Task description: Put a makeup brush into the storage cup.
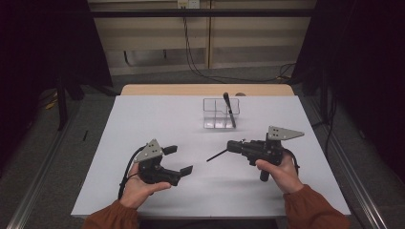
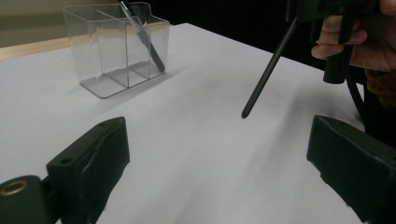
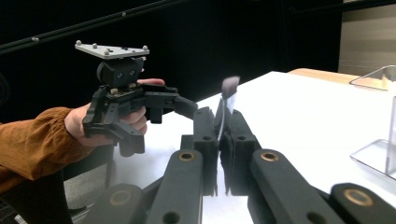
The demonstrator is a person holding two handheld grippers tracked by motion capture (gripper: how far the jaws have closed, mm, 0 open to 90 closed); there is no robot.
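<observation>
High view: right tool (image 1: 233,146) is clenched on a thin black makeup brush (image 1: 217,155), which juts out level over the white worktop (image 1: 157,119). Left tool (image 1: 177,160) stands released, nothing between its jaws. A clear plastic divided organiser (image 1: 215,114) sits toward the far edge with a second dark brush (image 1: 229,109) leaning in its right-hand compartment.
Left gripper view: jaws wide apart over bare worktop (image 2: 196,140); the held brush (image 2: 268,70) slants down, its tip just above the surface; the organiser (image 2: 112,51) is well beyond.
Right gripper view: jaws pinch the brush near its blurred bristle head (image 3: 229,86); left tool (image 3: 187,106) is beside.
Step judged: brush now carried by one tool, ready for stowing.
Next move: carry it over an organiser compartment, tip it upright, then release.
</observation>
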